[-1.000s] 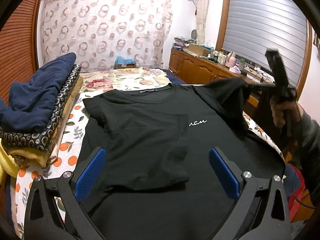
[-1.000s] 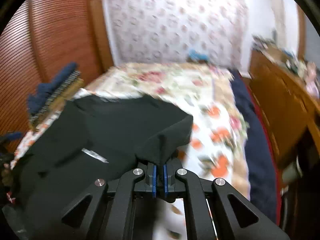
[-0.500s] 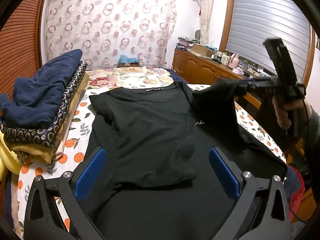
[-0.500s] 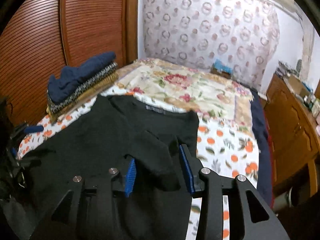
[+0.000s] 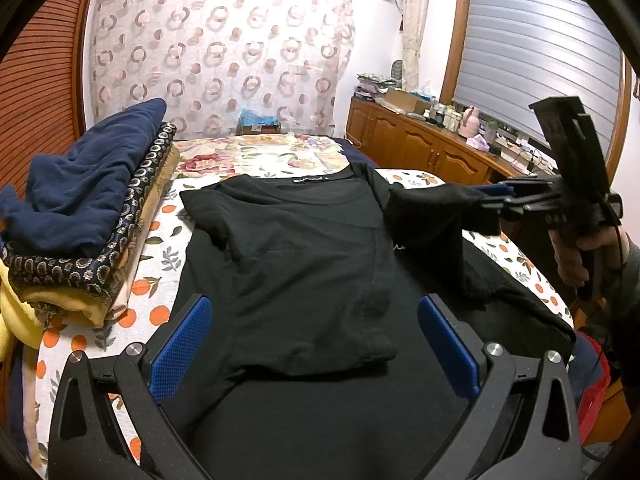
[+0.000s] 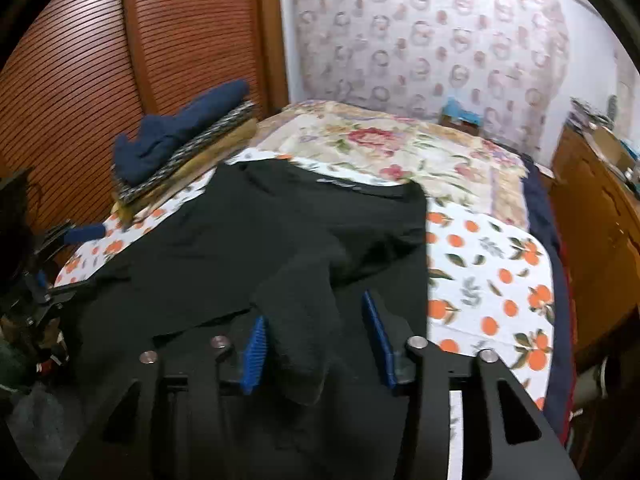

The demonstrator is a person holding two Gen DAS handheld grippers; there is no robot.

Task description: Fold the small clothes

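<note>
right gripper point(image 6: 316, 344) jaws opening, we let the sleeve point(image 6: 304, 320) drop inward on the shirt point(image 5: 304, 248); left gripper point(image 5: 316, 344) waits, jaws released.

Black T-shirts point(image 5: 304, 256): one, spread on the bed point(image 5: 168, 240), near edge.
Grippers: two, the left gripper point(image 5: 314, 340) and the right gripper point(image 6: 316, 344).
Blue pads per gripper: two, so four in all.
Folded stack point(image 5: 80, 240) at the bed's left edge: one pile; three layers show – navy on top, patterned dark cloth, yellow beneath.
Hands in sight: one point(image 5: 580, 256), on the right gripper's handle.
Wooden cabinets point(image 5: 420, 152) along the right wall: one run; door count unclear.
</note>
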